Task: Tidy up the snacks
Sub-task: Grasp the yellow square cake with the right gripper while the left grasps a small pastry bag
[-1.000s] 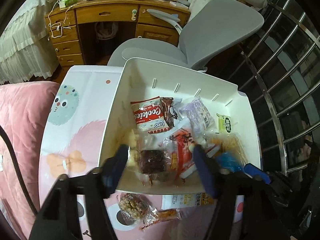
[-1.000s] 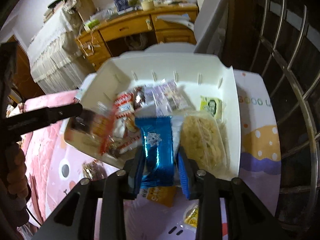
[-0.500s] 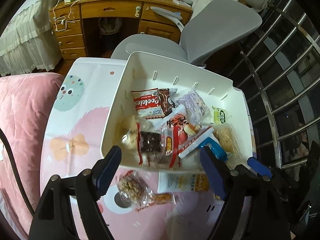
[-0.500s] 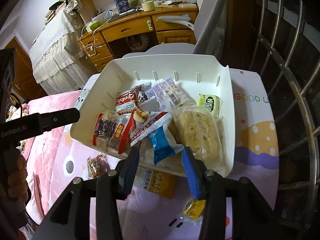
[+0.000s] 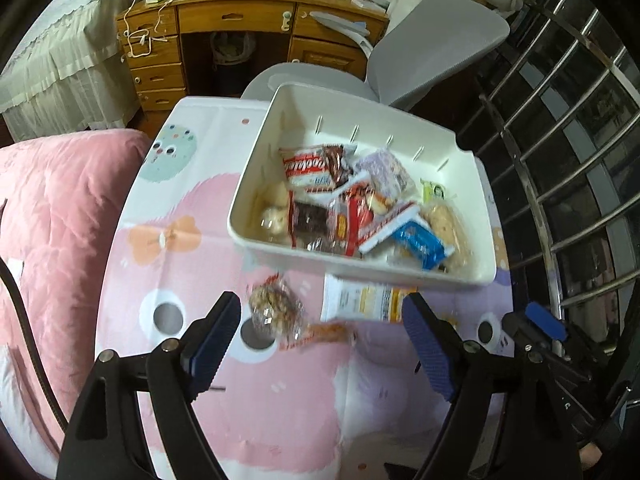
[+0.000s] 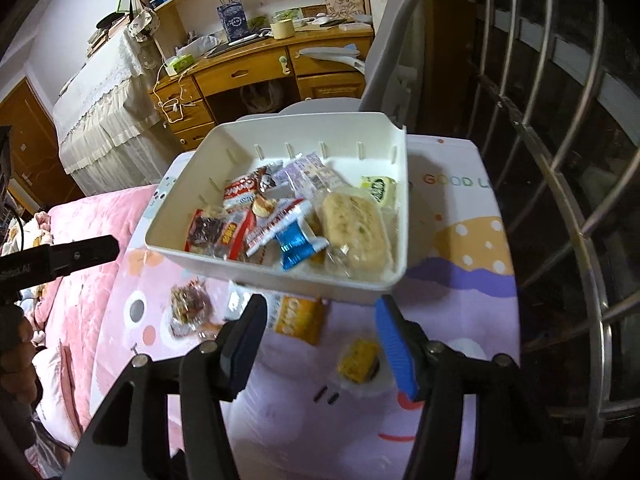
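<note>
A white bin point(image 5: 360, 268) point(image 6: 280, 280) is being seen standing on a tabletop covered with a pastel cartoon cloth point(image 5: 280, 412) point(image 6: 460, 280), and most of the snacks are being held inside it: a red cookie pack point(image 5: 308, 170) point(image 6: 240, 192) toward the far left, a pale purple packet point(image 5: 386, 172) point(image 6: 308, 174) beside it, a dark brownie in clear wrap point(image 5: 312, 220) point(image 6: 206, 232) at the near left, a blue wrapper point(image 5: 418, 242) point(image 6: 294, 244) near the front wall, a pale noodle cake point(image 6: 352, 228) at the right, and a small green-and-yellow packet point(image 5: 434, 192) point(image 6: 378, 190) near the far right corner. Three more snacks are being left on the cloth in front of the bin: a clear bag of nutty clusters point(image 5: 274, 308) point(image 6: 188, 306), a yellow-and-white flat pack point(image 5: 368, 302) point(image 6: 296, 316) partly tucked under the bin's front edge, and a small yellow snack point(image 6: 358, 360) just beside the right hand-held gripper's blue pad. The left hand-held gripper point(image 5: 320, 344) is being held above the cloth with its jaws spread wide and nothing between them; the nutty bag is lying just past its left finger. The right hand-held gripper point(image 6: 320, 344) is likewise being held with jaws well apart and empty, near the bin's front wall. A wooden desk point(image 5: 240, 24) point(image 6: 260, 68) and a grey chair point(image 5: 432, 52) are being shown behind.
</note>
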{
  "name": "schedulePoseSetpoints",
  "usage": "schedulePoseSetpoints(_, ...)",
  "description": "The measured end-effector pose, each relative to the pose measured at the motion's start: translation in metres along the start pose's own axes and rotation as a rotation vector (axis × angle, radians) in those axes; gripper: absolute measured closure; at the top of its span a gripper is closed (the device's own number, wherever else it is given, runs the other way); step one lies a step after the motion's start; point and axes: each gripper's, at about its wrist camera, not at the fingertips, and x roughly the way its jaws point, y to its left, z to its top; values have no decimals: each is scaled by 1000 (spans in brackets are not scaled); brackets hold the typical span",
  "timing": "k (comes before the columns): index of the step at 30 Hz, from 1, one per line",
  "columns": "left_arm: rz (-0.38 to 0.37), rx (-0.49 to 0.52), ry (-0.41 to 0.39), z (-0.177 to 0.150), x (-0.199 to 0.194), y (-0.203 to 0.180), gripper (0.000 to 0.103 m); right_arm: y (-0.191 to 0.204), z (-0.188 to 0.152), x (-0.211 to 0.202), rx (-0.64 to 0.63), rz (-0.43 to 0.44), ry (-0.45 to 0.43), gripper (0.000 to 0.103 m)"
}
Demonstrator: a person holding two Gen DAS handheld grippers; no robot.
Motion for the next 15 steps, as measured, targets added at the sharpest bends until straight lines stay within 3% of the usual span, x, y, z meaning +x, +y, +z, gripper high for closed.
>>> schedulePoseSetpoints(15, 59, -55, 79, -54, 8, 5, 21, -25, -66, 3, -77, -70, 45, 44)
